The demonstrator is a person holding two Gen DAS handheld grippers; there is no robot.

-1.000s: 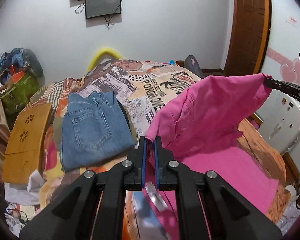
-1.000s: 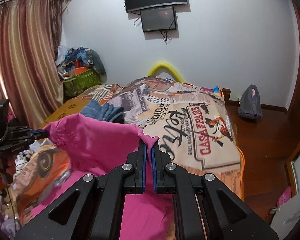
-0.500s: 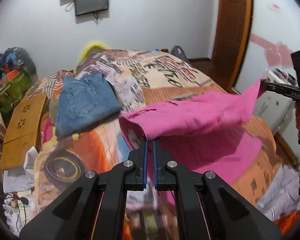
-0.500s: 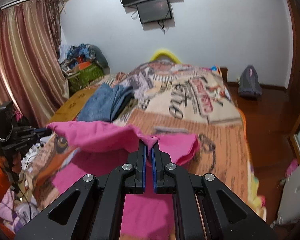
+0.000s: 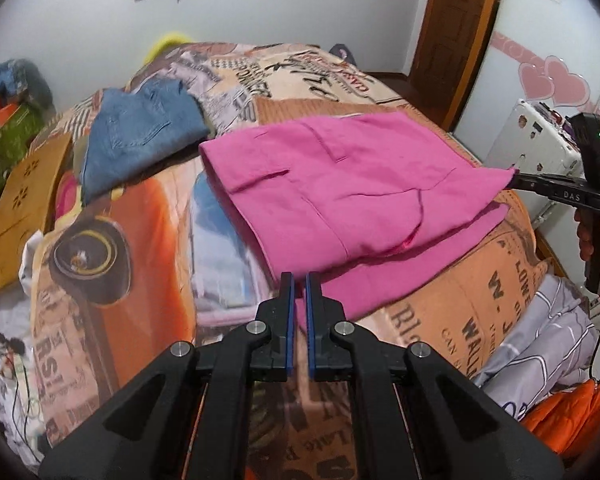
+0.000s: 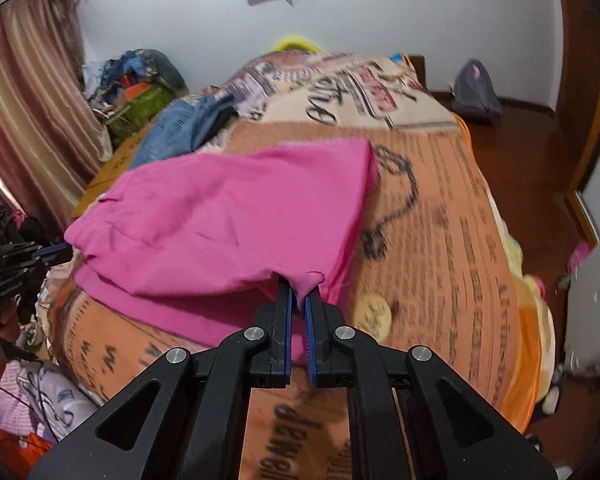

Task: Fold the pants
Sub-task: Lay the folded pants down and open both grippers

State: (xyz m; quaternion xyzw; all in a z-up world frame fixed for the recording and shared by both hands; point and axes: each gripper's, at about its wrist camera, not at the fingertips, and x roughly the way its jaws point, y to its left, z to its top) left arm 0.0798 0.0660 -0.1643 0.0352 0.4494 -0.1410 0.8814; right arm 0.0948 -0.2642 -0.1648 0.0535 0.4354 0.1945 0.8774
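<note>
- Surface: a bed [image 5: 112, 240] covered by a printed bedspread, in a room with white walls and a wooden door [image 5: 456, 36].
- Pink pants [image 5: 340, 184] lie folded double near the bed's near edge, upper layer over lower layer.
- Left gripper [image 5: 298, 280]: fingers nearly together with a narrow gap; the tips sit at the pants' near edge, and whether they pinch cloth cannot be told.
- Right gripper [image 6: 298, 290]: clamped on a corner of the pants' upper layer, at the bed's right edge.
- Folded jeans [image 5: 140, 132] lie toward the bed's far left corner, apart from the pants.
</note>
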